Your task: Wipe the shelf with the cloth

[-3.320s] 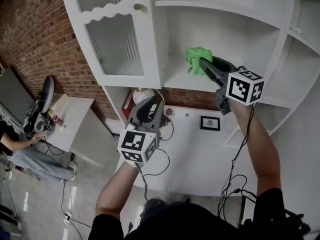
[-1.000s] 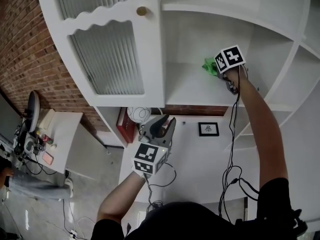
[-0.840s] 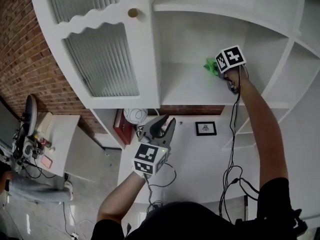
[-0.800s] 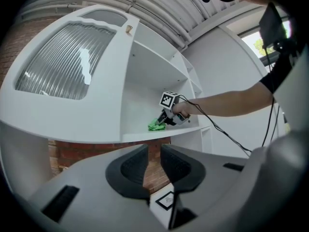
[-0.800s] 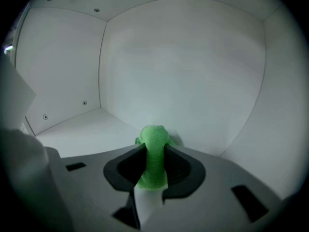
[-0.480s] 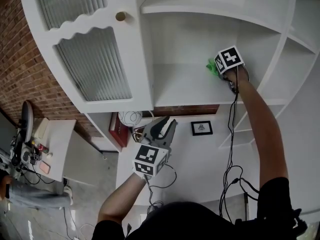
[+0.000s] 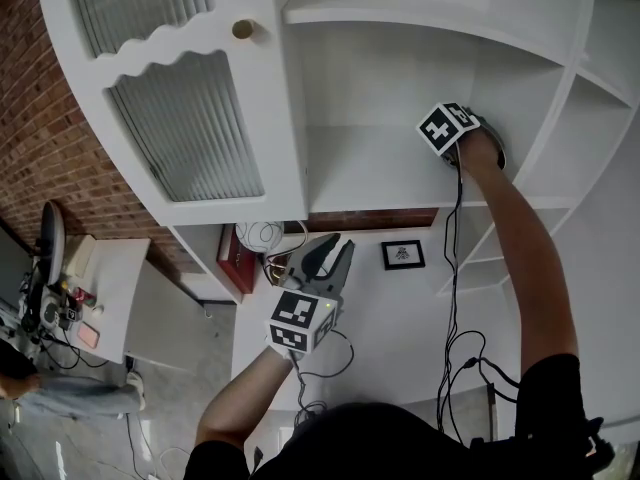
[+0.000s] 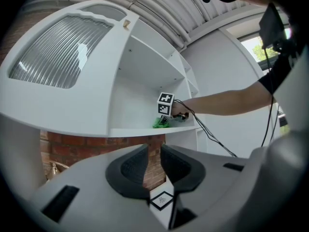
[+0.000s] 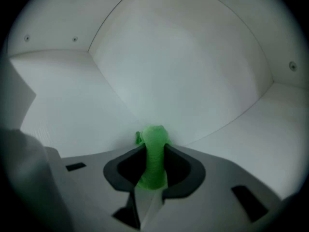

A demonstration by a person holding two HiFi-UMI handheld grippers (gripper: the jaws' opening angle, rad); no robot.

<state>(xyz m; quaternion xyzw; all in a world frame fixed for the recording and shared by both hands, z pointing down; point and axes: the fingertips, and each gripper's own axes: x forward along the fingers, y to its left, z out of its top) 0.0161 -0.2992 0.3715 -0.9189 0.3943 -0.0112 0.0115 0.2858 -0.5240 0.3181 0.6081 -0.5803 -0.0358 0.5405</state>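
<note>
The green cloth [image 9: 154, 151] is pinched between the jaws of my right gripper [image 9: 154, 162], which is shut on it. It presses into the back right corner of the white shelf [image 7: 370, 173]. In the head view the right gripper's marker cube [image 7: 445, 126] hides the cloth. From the left gripper view, the cloth [image 8: 159, 123] lies on the shelf board under that cube. My left gripper [image 7: 322, 255] hangs below the shelf, over the table. Its jaws stand almost together with nothing between them [image 8: 154, 161].
A cabinet door with ribbed glass [image 7: 185, 118] and a round knob [image 7: 242, 30] stands to the left of the shelf bay. Another shelf board [image 7: 400, 18] runs above. Below are a white table [image 7: 400, 318] with a small framed picture [image 7: 402, 255], cables and a brick wall [image 7: 40, 108].
My right gripper has pushed the cloth right and deeper along the shelf. Its cube has turned and now covers the cloth in the head view. The left gripper has hardly moved.
</note>
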